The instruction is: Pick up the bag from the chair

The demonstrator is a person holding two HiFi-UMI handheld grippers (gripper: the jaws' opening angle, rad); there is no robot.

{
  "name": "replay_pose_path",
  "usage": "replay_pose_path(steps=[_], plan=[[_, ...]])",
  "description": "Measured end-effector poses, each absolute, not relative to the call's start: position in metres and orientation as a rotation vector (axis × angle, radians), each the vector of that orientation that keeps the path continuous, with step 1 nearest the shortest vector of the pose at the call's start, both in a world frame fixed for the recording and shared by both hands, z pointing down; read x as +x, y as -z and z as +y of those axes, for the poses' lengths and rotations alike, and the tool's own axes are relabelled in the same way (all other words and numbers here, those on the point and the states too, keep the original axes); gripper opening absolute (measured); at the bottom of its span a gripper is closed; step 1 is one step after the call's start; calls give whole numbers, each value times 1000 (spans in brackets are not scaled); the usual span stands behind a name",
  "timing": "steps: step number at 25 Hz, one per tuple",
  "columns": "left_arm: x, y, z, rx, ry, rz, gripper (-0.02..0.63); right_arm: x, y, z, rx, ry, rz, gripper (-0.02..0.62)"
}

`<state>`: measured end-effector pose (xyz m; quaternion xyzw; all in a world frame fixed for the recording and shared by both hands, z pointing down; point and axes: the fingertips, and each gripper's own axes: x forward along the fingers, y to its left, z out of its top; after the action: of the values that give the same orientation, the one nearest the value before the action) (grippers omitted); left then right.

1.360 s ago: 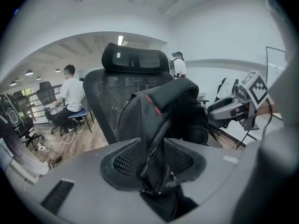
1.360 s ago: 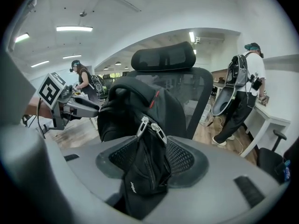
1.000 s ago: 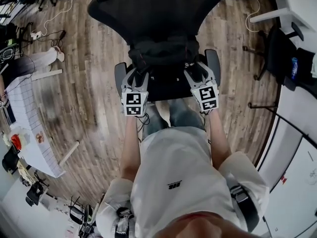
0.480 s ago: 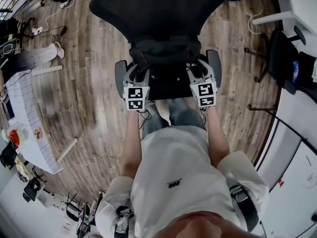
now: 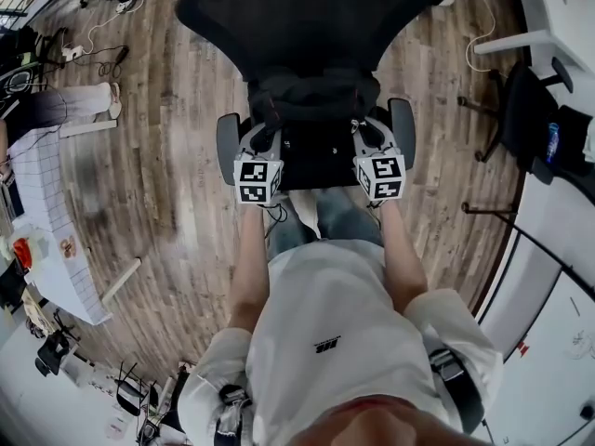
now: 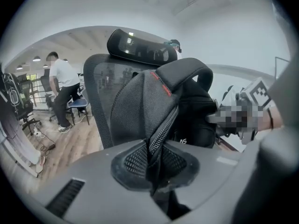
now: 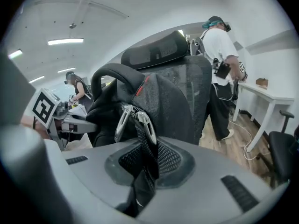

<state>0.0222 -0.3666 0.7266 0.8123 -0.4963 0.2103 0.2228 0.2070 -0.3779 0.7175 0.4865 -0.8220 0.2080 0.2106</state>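
Head view: the black bag (image 5: 311,110) is sitting on the seat of the chair (image 5: 297,17), backed against the chair's backrest. The left hand-held gripper (image 5: 263,137) is biting the bag's side nearer the chair's left armrest (image 5: 226,142). The right hand-held gripper (image 5: 364,134) is doing the same toward the right armrest (image 5: 402,128).

Both sets of jaws have just been closing. The gripper views are showing mesh fabric and zip edge pinched between the pads on each side, with the zip pulls (image 7: 135,120) hanging just above the right grip.

Progress, judged: reaching and grasping are looking done. The lift off the chair is remaining, and the bag is not yet looking raised.

The bag is standing upright, its long axis running vertical, its carry handle (image 6: 187,71) arching on top and its front facing away from the backrest.
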Motion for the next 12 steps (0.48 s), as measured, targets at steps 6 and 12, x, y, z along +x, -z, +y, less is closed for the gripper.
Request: replay_pose_path(steps=[6,12], plan=[[23,-719,-366,2243,-568,-1369,29,206,-710,-374,1369,-631,-2296,18],[23,-709,-367,2246,-533,-1384,26,207,-698,-374,1383,-657,-2303,15]])
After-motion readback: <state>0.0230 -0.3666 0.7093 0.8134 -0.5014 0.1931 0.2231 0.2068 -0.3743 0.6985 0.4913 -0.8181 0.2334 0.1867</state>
